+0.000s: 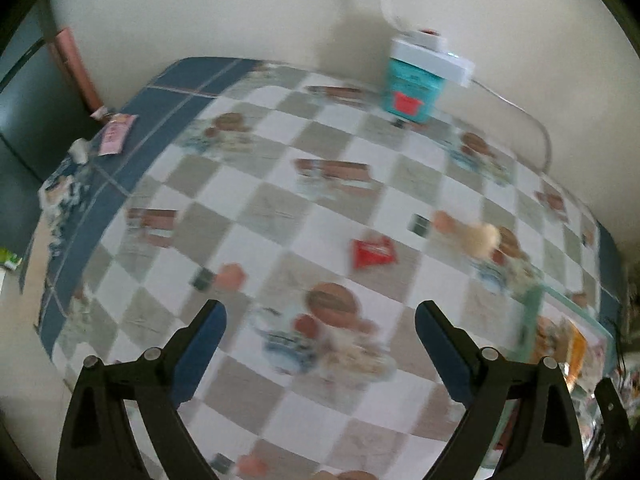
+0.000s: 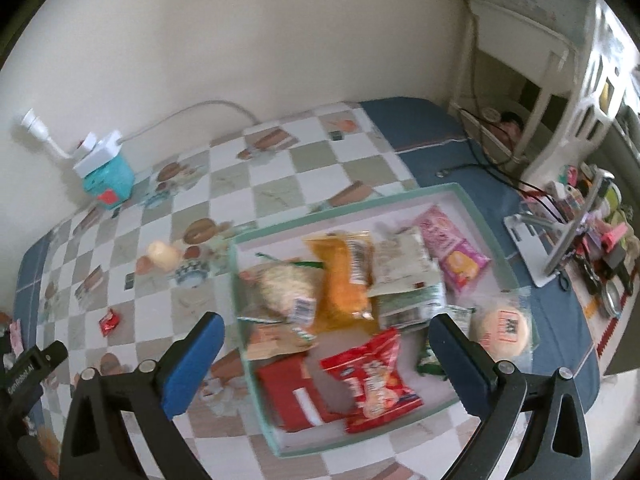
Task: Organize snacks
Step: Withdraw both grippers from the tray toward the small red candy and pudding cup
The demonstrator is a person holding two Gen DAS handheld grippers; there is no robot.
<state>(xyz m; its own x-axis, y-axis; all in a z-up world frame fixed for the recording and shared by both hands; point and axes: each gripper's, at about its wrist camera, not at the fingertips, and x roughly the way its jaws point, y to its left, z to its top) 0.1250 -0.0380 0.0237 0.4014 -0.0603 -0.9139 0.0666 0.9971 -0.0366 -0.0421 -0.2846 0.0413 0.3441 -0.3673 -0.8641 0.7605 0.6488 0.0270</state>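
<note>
While both grippers are hovering above the table point(image 1: 280, 216), jaws are standing wide and empty. Left gripper point(image 1: 320, 336) is facing a red packet point(image 1: 372, 253); right gripper point(image 2: 326, 350) is facing the tray point(image 2: 476, 208).

We can read one text only: white letters, seemingly "GenRobot.AI", run along the black body of the left gripper point(image 2: 28, 376) at the right wrist view's lower left edge. Print on the snack packets point(image 2: 370, 384) and the teal box point(image 1: 412, 88) is too blurred for us to read.
</note>
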